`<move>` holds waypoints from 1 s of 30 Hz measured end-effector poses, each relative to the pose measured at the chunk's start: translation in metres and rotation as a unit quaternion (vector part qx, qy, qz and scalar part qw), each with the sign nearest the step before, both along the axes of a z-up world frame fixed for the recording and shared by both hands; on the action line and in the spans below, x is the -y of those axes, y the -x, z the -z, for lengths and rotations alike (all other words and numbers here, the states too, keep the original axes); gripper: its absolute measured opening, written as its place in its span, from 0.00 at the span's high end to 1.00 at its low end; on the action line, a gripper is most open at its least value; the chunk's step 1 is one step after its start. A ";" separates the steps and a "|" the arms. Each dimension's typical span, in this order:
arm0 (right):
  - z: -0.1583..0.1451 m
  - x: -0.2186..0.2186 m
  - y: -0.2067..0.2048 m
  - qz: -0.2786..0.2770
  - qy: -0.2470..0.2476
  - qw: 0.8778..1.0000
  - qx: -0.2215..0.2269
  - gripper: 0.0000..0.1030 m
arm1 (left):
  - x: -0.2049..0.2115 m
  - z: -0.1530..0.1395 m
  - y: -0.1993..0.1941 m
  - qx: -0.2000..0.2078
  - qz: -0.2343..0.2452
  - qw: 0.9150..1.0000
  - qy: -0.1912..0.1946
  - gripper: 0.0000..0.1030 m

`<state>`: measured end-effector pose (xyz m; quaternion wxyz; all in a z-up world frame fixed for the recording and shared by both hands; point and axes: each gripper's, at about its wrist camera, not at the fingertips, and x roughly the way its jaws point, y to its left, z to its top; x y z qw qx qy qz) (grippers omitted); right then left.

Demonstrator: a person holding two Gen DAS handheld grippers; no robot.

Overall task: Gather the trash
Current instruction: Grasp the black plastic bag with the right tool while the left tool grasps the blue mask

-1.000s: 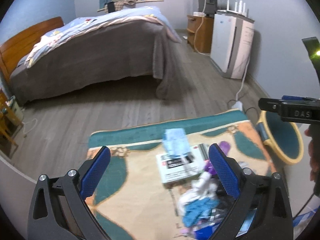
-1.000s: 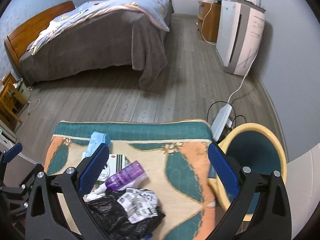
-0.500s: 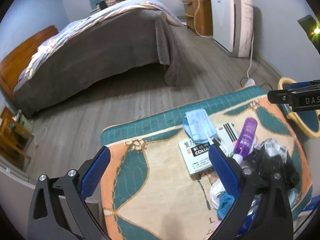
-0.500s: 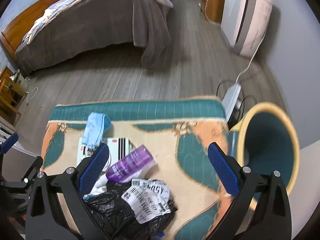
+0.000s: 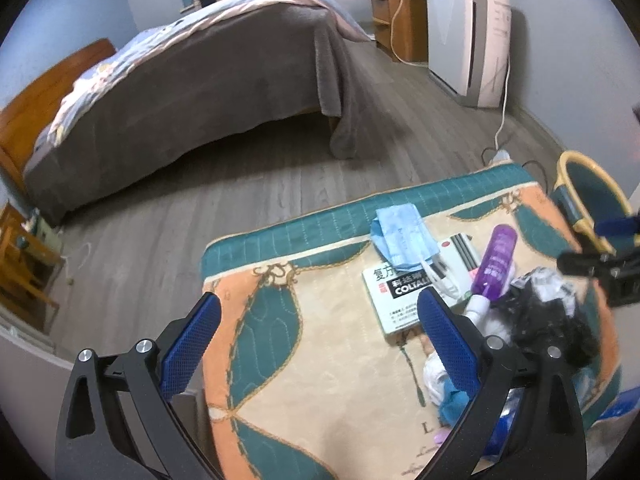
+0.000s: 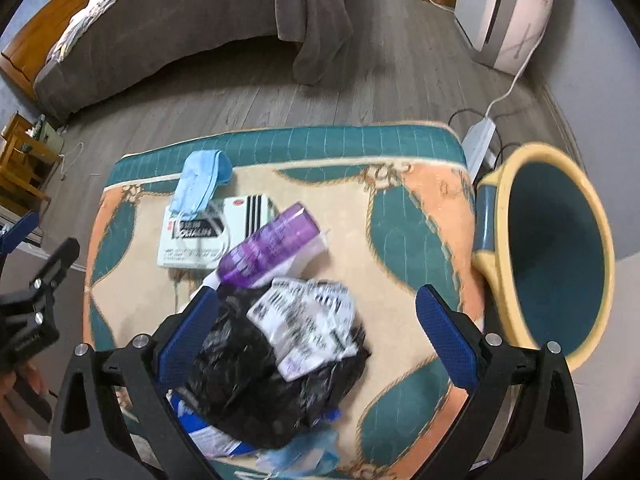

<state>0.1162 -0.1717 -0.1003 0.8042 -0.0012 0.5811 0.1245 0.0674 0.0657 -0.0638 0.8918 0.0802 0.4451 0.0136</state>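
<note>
Trash lies on a table covered by a teal, orange and cream cloth [image 6: 404,236]. A crumpled black bag [image 6: 256,384] with a white printed label [image 6: 308,320] sits between the fingers of my open right gripper [image 6: 316,320], which hovers over it. Beyond it lie a purple bottle [image 6: 268,248], a white medicine box [image 6: 200,236] and a blue face mask [image 6: 200,184]. My open left gripper [image 5: 320,328] hangs over bare cloth left of the pile; the box [image 5: 404,292], mask [image 5: 400,236], bottle [image 5: 496,264] and black bag [image 5: 548,320] lie to its right. The yellow-rimmed teal bin [image 6: 556,256] stands right of the table.
A bed with a grey blanket [image 5: 208,80] fills the far left. A white appliance [image 5: 468,40] and wooden cabinet [image 5: 400,24] stand by the right wall; a power strip with cables [image 6: 480,136] lies on the floor beside the bin. Blue and white scraps [image 6: 304,452] lie near the table's front.
Both grippers have dropped closer to the table. The right one has moved over the black bag, which now lies between its fingers. The left view has swung left over bare cloth.
</note>
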 end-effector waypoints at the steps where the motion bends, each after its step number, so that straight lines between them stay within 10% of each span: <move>1: 0.003 0.001 0.004 0.005 -0.009 1.000 -0.010 0.06 | -0.001 -0.003 0.004 0.003 0.001 1.000 0.007 0.06; 6: 0.022 -0.010 0.022 0.004 -0.015 0.999 -0.042 0.10 | -0.001 -0.012 0.017 0.009 0.012 1.000 0.003 0.06; 14: 0.029 -0.024 0.036 -0.011 0.005 0.999 -0.044 0.73 | -0.005 -0.011 0.023 0.003 0.010 1.000 0.006 0.06; 30: -0.040 0.028 -0.003 0.026 0.003 0.996 0.086 0.77 | 0.029 0.010 -0.023 -0.014 0.010 0.998 0.060 0.06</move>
